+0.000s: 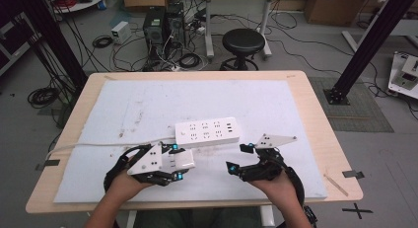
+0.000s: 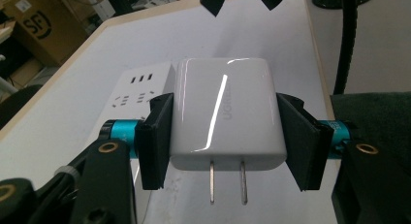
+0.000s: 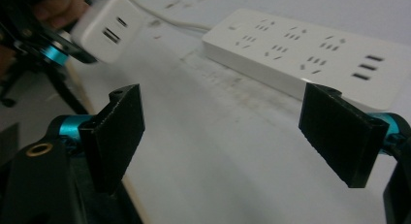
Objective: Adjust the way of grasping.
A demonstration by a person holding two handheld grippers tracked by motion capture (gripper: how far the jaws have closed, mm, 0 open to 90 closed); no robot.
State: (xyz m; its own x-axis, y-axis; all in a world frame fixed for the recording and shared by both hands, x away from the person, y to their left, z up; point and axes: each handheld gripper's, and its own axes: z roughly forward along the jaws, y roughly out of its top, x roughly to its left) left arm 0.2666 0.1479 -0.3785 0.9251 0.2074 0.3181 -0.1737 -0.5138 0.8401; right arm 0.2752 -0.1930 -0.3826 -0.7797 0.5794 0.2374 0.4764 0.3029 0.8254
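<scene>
A: Left gripper point(image 2: 225, 136) has the white charger point(image 2: 224, 115) pinched flat between its two jaws, one pad on each side, prongs point(image 2: 228, 182) pointing back toward the camera, away from the power strip.

B: And the power strip point(image 1: 208, 132)?

A: On the white mat point(image 1: 123, 104), just beyond both hands, long axis running left to right, its cord point(image 1: 98, 145) trailing off left. From above, the charger point(image 1: 178, 160) sits just short of the strip's left end, so the left hand is the nearer one. My read: the prongs must turn round to face the sockets before any plugging in.

B: Right side?

A: Right gripper point(image 3: 232, 132) spread wide, holding nothing, near the strip's right end point(image 3: 310, 54).

B: The room?

A: Pale wooden table point(image 1: 323, 139), a black stool point(image 1: 243, 43) behind it, computer towers point(image 1: 162, 25) and loose cables on the grey floor.
</scene>
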